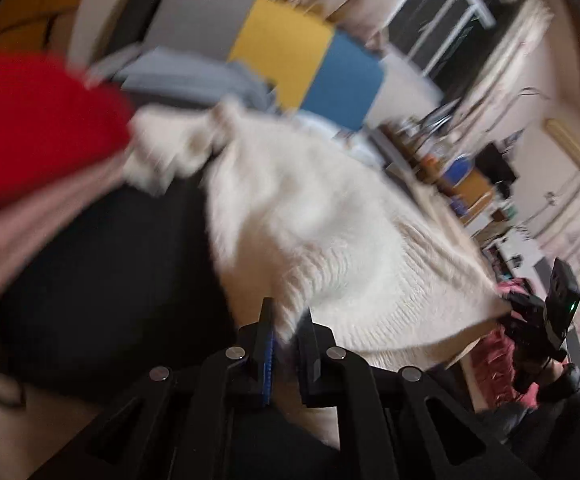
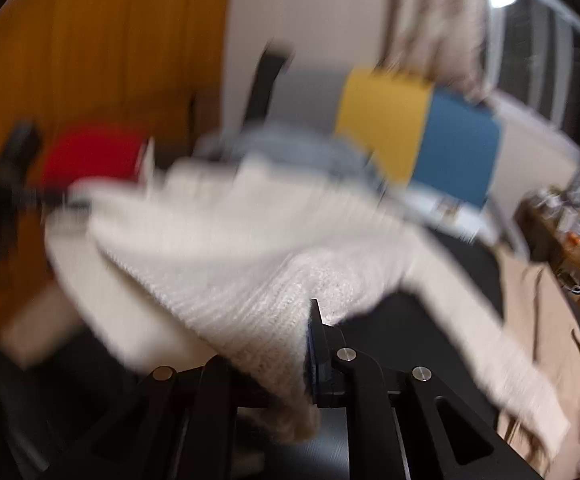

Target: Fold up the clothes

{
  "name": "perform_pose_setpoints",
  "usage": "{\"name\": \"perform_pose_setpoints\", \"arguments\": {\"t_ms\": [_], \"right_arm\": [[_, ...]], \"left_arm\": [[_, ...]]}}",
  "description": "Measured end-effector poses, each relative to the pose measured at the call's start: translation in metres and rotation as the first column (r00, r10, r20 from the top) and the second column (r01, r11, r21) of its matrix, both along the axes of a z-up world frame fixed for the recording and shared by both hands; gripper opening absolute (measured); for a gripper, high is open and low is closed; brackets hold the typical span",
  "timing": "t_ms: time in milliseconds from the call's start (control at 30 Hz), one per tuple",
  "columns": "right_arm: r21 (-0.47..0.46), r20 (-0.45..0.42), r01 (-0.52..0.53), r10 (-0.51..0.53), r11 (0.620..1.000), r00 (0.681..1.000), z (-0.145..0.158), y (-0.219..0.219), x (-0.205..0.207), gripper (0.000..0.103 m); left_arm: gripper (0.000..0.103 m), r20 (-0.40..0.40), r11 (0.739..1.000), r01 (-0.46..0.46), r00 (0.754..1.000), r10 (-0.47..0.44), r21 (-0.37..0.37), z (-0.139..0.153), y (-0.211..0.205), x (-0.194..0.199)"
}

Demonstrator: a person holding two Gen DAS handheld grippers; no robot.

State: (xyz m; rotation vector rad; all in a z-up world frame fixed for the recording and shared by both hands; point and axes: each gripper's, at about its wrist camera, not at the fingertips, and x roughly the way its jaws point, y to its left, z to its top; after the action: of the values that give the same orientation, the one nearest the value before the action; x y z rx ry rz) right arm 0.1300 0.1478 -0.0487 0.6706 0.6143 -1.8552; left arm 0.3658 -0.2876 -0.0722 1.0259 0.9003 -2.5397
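A white ribbed knit sweater [image 1: 310, 220] hangs stretched between my two grippers above a black surface [image 1: 109, 280]. In the left wrist view my left gripper [image 1: 287, 336] is shut on one edge of it, the knit pinched between the blue pads. At the far right the sweater's other corner runs to my right gripper [image 1: 508, 300]. In the right wrist view the sweater [image 2: 229, 248] drapes over my right gripper [image 2: 290, 332]. It is shut on the knit, with only one finger [image 2: 318, 344] showing. My left gripper [image 2: 49, 200] is a dark blur at the left. Both views are smeared by motion.
A red garment [image 1: 41, 120] and a pink one [image 1: 17, 240] lie at the left. Grey-blue clothes [image 1: 193, 76], a yellow cushion [image 1: 285, 48] and a blue cushion [image 1: 346, 80] sit behind. A cluttered shelf [image 1: 462, 184] stands at the right. Beige cloth [image 2: 542, 320] lies to the right.
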Motion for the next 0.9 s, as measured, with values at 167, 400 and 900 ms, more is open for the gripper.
{"name": "perform_pose_setpoints", "arguments": {"t_ms": [167, 400, 900], "right_arm": [[0.317, 0.137, -0.063, 0.020, 0.946, 0.990, -0.079, 0.007, 0.009, 0.022], [0.331, 0.294, -0.129, 0.028, 0.935, 0.956, -0.054, 0.037, -0.015, 0.077], [-0.194, 0.530, 0.305, -0.162, 0.932, 0.832, -0.058, -0.113, -0.136, 0.092]], "left_arm": [[0.018, 0.025, 0.987, 0.033, 0.999, -0.038, 0.160, -0.022, 0.001, 0.009], [0.025, -0.153, 0.983, -0.011, 0.987, 0.040, 0.182, 0.020, -0.045, 0.025], [0.025, 0.082, 0.990, 0.030, 0.996, -0.019, -0.136, -0.026, -0.044, -0.175]]}}
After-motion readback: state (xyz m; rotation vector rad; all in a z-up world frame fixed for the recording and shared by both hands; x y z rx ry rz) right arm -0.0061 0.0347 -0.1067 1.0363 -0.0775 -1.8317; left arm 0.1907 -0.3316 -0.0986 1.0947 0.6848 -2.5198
